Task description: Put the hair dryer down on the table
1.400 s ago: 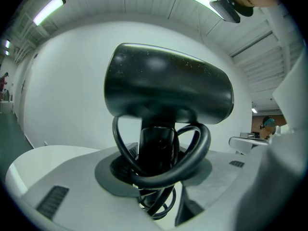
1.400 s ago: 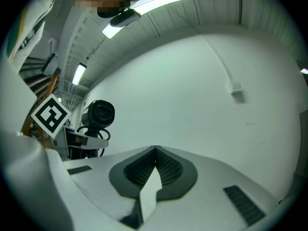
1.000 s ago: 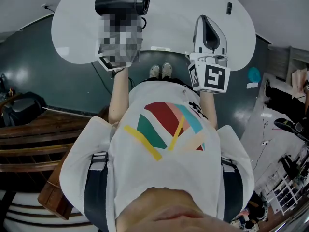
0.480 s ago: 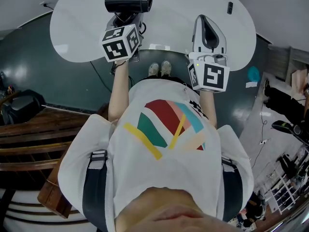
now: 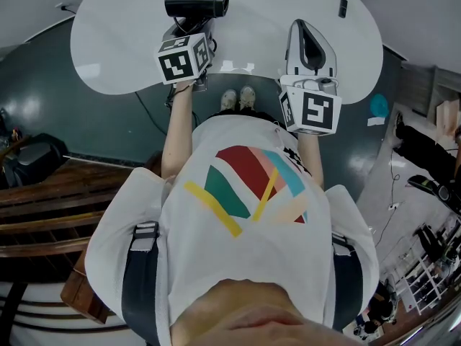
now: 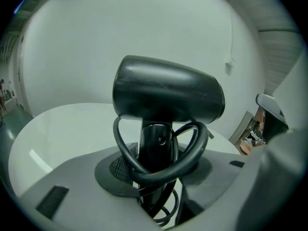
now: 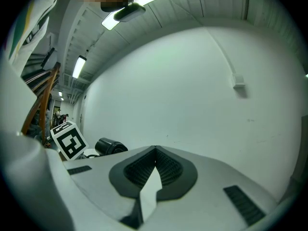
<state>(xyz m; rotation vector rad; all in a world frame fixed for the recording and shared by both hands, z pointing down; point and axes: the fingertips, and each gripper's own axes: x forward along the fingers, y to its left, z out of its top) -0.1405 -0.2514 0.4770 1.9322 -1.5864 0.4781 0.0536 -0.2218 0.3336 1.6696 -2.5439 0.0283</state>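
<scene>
Black plastic hair dryer (image 5: 196,1) not yet set down
Its handle is clamped in the left hand-held gripper (image 6: 156,165), at 11 o'clock over the round white counter (image 5: 122,42).

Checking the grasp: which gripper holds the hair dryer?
The left gripper: its jaws clamp the hair dryer; the right gripper is shut and empty.

Table (image 5: 115,49) showing wide open room at left and far edges. Small dark item (image 5: 343,9) sitting near far right edge. Right gripper (image 5: 305,29) hovering over near right edge.
</scene>
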